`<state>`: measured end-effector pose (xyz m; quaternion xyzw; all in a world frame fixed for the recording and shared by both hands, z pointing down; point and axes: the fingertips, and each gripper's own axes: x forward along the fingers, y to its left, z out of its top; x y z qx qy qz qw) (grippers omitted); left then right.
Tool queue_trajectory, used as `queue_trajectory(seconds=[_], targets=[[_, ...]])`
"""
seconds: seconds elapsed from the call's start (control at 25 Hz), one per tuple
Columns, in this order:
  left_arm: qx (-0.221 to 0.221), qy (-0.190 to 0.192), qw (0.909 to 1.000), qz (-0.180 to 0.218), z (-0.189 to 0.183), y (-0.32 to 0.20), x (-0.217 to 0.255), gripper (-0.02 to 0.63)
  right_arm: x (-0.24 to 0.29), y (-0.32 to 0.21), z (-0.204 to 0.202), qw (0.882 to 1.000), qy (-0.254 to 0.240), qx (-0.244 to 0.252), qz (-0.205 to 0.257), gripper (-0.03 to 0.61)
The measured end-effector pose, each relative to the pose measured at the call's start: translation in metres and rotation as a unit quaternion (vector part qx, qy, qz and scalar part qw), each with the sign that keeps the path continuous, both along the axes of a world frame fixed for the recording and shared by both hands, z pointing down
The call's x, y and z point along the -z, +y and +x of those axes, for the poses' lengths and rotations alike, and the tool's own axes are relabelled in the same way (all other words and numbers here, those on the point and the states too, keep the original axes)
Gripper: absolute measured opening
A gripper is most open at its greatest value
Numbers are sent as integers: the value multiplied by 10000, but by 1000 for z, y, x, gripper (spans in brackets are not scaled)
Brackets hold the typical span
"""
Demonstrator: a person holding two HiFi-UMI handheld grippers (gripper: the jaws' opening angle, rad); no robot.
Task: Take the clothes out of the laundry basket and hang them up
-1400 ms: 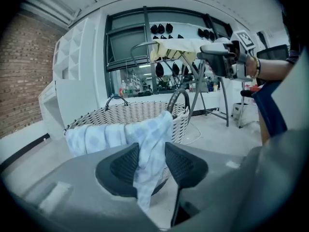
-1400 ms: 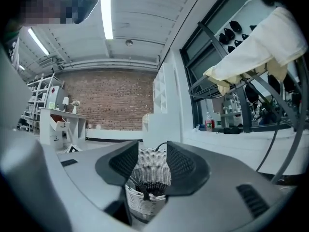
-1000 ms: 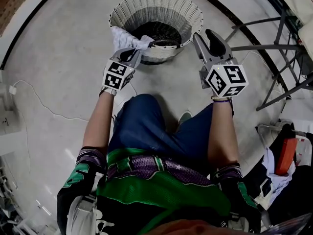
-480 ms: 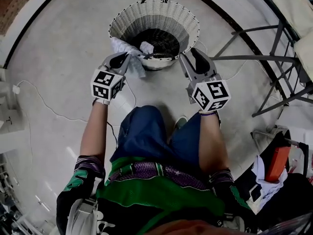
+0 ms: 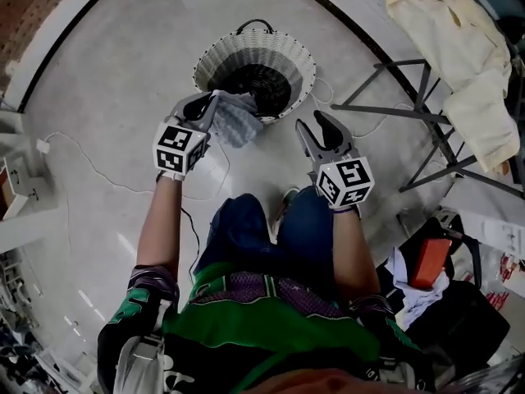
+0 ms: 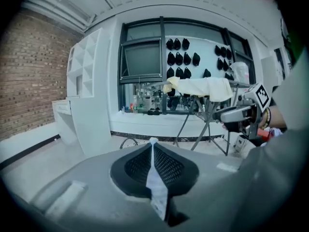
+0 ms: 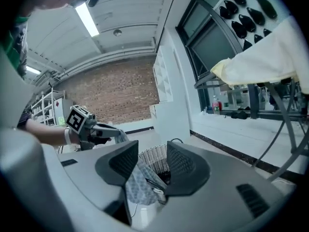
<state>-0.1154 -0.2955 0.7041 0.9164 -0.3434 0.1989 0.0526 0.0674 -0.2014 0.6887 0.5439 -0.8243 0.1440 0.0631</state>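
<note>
A light patterned cloth (image 5: 237,120) hangs from my left gripper (image 5: 212,103), which is shut on its upper edge just in front of the basket's near rim. In the left gripper view a thin white fold of the cloth (image 6: 155,182) shows pinched between the closed jaws. The white wicker laundry basket (image 5: 289,52) stands on the floor beyond both grippers, dark inside. To the right of the cloth and clear of it, my right gripper (image 5: 310,121) is open with nothing between its jaws. In the right gripper view the cloth (image 7: 136,186) hangs ahead, in front of the basket (image 7: 153,159).
A metal drying rack (image 5: 408,112) stands at the right with a cream garment (image 5: 459,35) draped over it. A white cable (image 5: 90,169) trails over the floor at the left. An orange object (image 5: 430,263) and white cloth lie by a dark bag at lower right.
Both grippers have risen. The left one has lifted the cloth off the basket's rim, so it now hangs free. The right jaws have stayed open.
</note>
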Motion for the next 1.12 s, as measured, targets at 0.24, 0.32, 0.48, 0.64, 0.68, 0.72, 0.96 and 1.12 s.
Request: queue_trajectory(seconds=[0.24, 0.32, 0.48, 0.64, 0.68, 0.72, 0.96, 1.12], targets=[[31, 219, 9998, 14, 12, 13, 140, 21, 111, 26, 2, 9997, -4, 89, -234, 183], [25, 342, 9994, 14, 18, 20, 188, 21, 153, 34, 9, 9997, -68, 24, -249, 183], [-32, 632, 9979, 118, 28, 39, 284, 21, 235, 47, 23, 9998, -27, -100, -166, 183], [-150, 864, 9950, 470, 26, 61, 375, 21, 299, 65, 26, 9997, 33, -225, 3, 183], [-195, 940, 9938, 568, 24, 65, 395, 21, 312, 68, 24, 9997, 59, -236, 73, 183], [-237, 1024, 9923, 657, 22, 70, 414, 21, 323, 72, 20, 9996, 91, -223, 147, 183], [-570, 1548, 9798, 1132, 7, 103, 500, 21, 364, 98, -12, 9975, 288, -301, 567, 183], [-802, 1820, 9711, 1320, -6, 132, 534, 21, 387, 114, -43, 9951, 333, -383, 847, 183]])
